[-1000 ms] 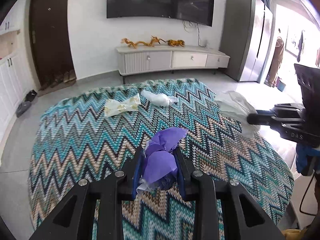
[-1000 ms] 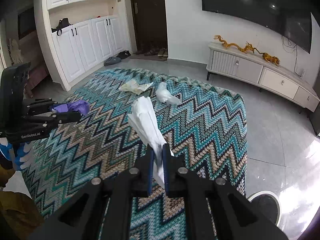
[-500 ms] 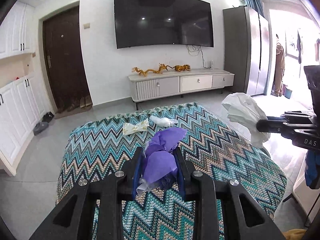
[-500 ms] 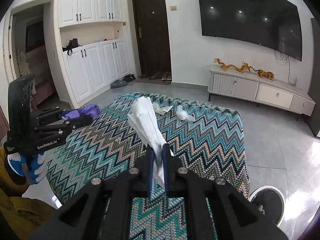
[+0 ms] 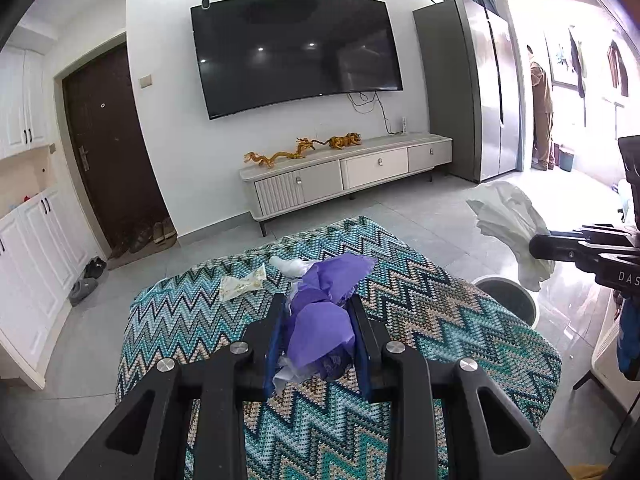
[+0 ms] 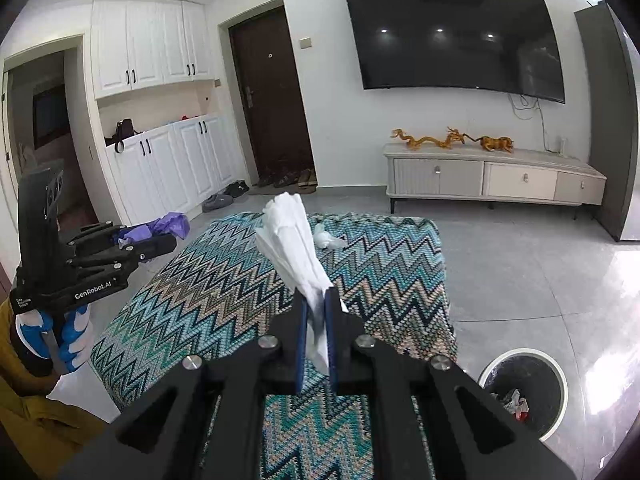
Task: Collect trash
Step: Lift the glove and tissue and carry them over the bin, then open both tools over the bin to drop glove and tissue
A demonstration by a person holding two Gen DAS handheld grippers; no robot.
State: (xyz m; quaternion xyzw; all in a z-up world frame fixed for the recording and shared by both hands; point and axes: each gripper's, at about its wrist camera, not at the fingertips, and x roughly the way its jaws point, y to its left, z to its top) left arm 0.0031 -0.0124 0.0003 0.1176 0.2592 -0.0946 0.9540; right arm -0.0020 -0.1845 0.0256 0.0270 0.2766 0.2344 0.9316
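Note:
My left gripper is shut on a crumpled purple wrapper, held high above the zigzag-patterned table; it also shows in the right wrist view. My right gripper is shut on a crumpled white tissue, which also shows in the left wrist view. On the table's far end lie a yellowish-white wrapper and a white crumpled bag, the bag also in the right wrist view. A round trash bin stands on the floor right of the table.
A TV cabinet with golden dragon figures stands against the far wall under a large TV. White cupboards and shoes are at left. A grey fridge is at right. The floor is grey tile.
Both grippers have risen and pulled back with their trash; the table looks smaller and lower, and the trash bin has come more into view.

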